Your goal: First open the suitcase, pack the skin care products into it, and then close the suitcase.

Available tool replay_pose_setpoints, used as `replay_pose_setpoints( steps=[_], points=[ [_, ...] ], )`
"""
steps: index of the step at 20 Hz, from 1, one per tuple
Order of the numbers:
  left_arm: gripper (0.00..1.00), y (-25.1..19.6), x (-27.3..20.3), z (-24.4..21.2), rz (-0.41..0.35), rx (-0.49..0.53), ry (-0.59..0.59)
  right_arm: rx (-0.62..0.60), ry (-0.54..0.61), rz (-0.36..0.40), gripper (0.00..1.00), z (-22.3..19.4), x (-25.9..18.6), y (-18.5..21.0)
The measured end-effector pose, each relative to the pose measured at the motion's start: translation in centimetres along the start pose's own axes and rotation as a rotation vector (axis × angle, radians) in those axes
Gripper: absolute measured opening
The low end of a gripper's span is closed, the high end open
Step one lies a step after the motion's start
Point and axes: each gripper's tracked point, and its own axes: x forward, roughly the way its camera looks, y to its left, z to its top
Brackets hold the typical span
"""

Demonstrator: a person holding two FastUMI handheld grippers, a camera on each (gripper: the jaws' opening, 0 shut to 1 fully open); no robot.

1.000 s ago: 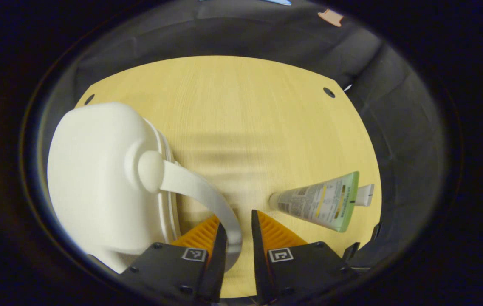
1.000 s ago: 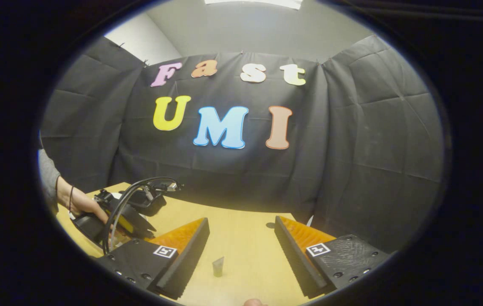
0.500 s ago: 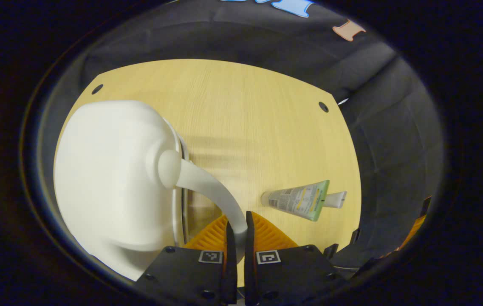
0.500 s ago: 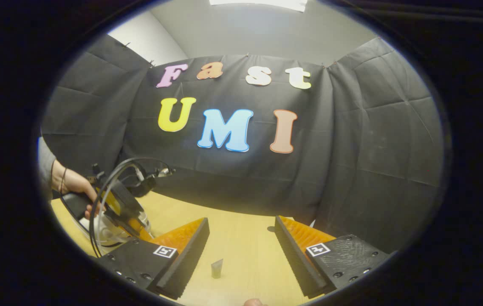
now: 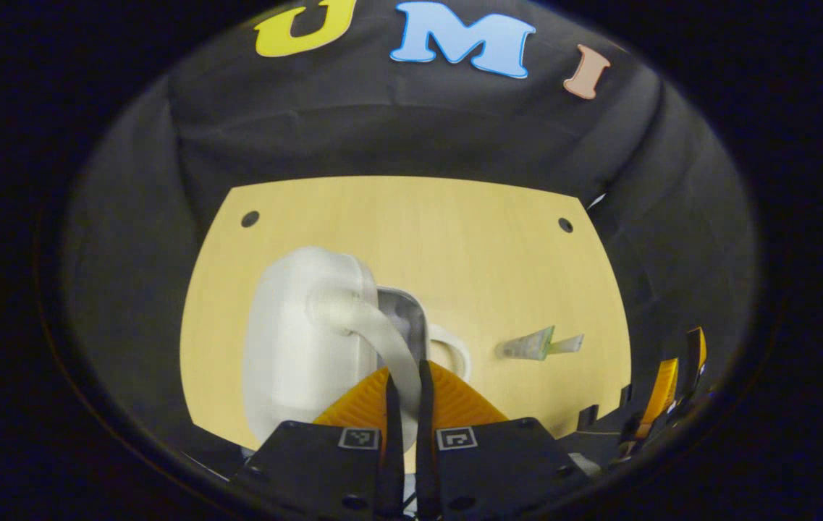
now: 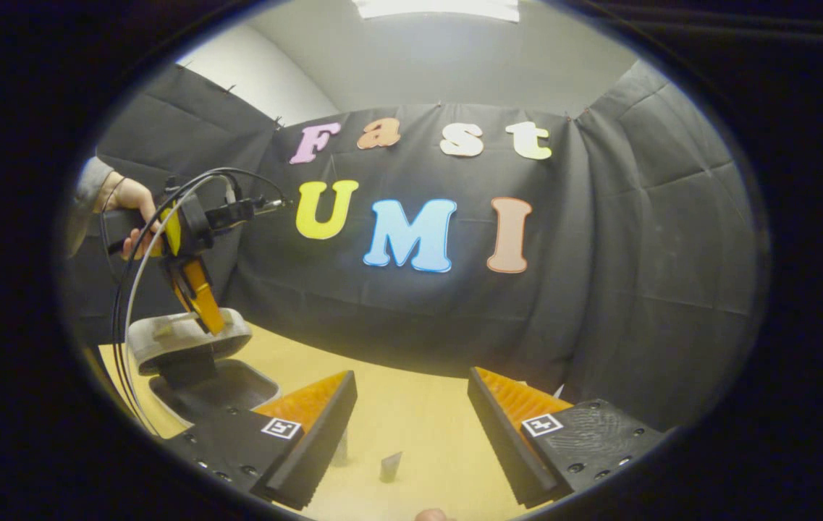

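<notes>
Jaws of your left gripper (image 5: 404, 391) are clamped on the curved white handle (image 5: 389, 344) of the small white hard-shell suitcase (image 5: 302, 340), holding its lid tilted up off the base so the inside stays reachable. Right of the suitcase, the green-ended skin care tube (image 5: 538, 343) lies on the pale wood bench (image 5: 454, 239), its print too small to read. Your right gripper (image 6: 411, 412) hovers with jaws apart.

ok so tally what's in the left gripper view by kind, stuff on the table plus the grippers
suitcase, white, lid partly raised: 1
skin care tube, lying on the table: 1
grippers: 2, the left gripper with its fingers on the suitcase handle, the right gripper at the edge
total: 4
</notes>
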Motion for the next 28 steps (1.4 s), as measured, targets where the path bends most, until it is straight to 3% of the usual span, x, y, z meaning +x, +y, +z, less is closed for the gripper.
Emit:
replay_pose_setpoints(
  steps=[4, 6, 12, 14, 19, 28],
  points=[
    [0.14, 7.2, -3.6, 2.3, 0.004, -0.078, -0.029, -0.002, -0.013, -0.094, 0.94, 1.1, -0.4, -0.3],
    [0.11, 11.8, -4.5, 3.3, 0.059, -0.066, -0.047, 0.002, -0.001, -0.133, 0.94, 1.0, -0.5, -0.2],
    [0.14, 25.2, -4.2, 3.9, 0.219, -0.023, -0.055, 0.019, 0.012, -0.258, 0.94, 1.7, -0.8, 0.5],
    [0.14, 31.2, -2.5, 3.4, 0.25, -0.025, -0.026, 0.025, 0.032, -0.304, 0.94, 1.6, -1.0, 0.9],
    [0.14, 40.9, 3.5, 0.8, 0.281, -0.056, 0.018, 0.034, 0.079, -0.383, 0.94, 1.5, -1.4, 1.2],
    [0.14, 49.0, 14.0, -5.7, 0.251, -0.125, 0.096, 0.035, 0.137, -0.422, 0.94, 1.4, -1.4, 1.3]
  ],
)
